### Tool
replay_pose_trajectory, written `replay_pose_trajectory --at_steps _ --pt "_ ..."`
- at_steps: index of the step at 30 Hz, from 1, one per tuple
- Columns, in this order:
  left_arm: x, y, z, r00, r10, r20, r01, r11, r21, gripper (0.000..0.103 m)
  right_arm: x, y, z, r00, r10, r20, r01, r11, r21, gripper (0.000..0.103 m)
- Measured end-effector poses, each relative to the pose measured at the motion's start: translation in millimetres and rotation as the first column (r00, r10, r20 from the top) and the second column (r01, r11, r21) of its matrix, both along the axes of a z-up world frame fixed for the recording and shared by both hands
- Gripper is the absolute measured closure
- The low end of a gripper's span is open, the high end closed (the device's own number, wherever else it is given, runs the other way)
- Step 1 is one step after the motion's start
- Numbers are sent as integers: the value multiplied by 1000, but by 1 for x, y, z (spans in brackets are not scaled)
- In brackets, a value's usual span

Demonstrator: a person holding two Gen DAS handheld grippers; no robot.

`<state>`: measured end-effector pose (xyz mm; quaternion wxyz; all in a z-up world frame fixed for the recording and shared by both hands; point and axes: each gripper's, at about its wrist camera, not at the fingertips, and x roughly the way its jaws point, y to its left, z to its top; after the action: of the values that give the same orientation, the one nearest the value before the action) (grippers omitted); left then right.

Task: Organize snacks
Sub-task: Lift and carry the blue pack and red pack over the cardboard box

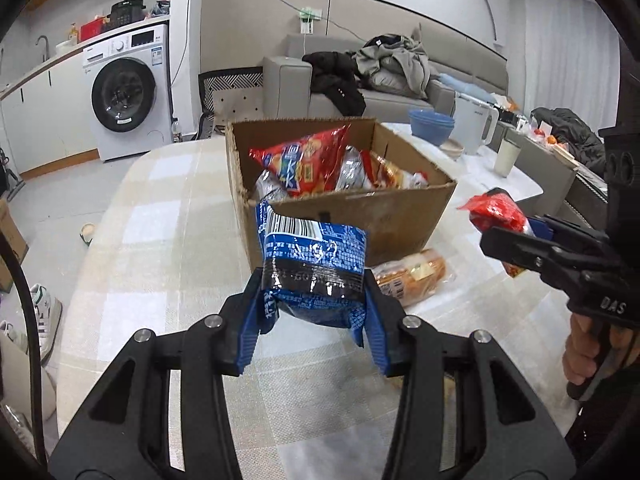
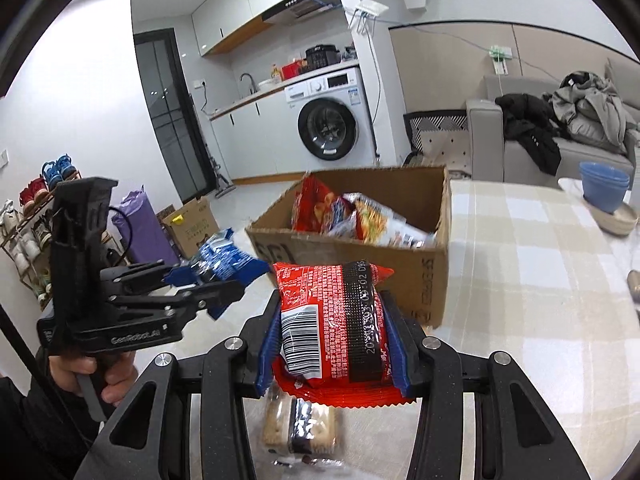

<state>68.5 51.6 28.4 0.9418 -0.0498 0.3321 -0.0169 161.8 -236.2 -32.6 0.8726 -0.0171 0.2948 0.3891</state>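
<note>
My left gripper [image 1: 312,312] is shut on a blue snack packet [image 1: 316,256], held above the checked tablecloth just in front of the open cardboard box [image 1: 400,216]. The box holds several snack bags, a red one [image 1: 308,160] on top. My right gripper [image 2: 332,344] is shut on a red snack packet [image 2: 332,320], lifted near the box [image 2: 424,280]. Each gripper shows in the other's view: the right gripper [image 1: 516,240] with its red packet [image 1: 496,212], the left gripper [image 2: 208,280] with its blue packet [image 2: 224,260].
An orange cracker pack [image 1: 412,276] lies on the cloth beside the box, and a biscuit pack [image 2: 300,428] lies under my right gripper. Blue bowls [image 1: 432,124], a white kettle [image 1: 476,124] and a glass [image 1: 506,156] stand behind the box. A sofa and washing machine lie beyond.
</note>
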Motion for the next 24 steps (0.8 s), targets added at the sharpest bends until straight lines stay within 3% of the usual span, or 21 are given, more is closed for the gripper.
replay_pose_trajectory --at_steps 12,24 --pt "1 5 30 999 2 35 -1 999 -32 61 27 -2 25 998 -55 18 53 997 61 57" --pt "47 16 33 999 33 19 -33 998 -47 61 51 15 24 999 -49 -3 49 998 45 57"
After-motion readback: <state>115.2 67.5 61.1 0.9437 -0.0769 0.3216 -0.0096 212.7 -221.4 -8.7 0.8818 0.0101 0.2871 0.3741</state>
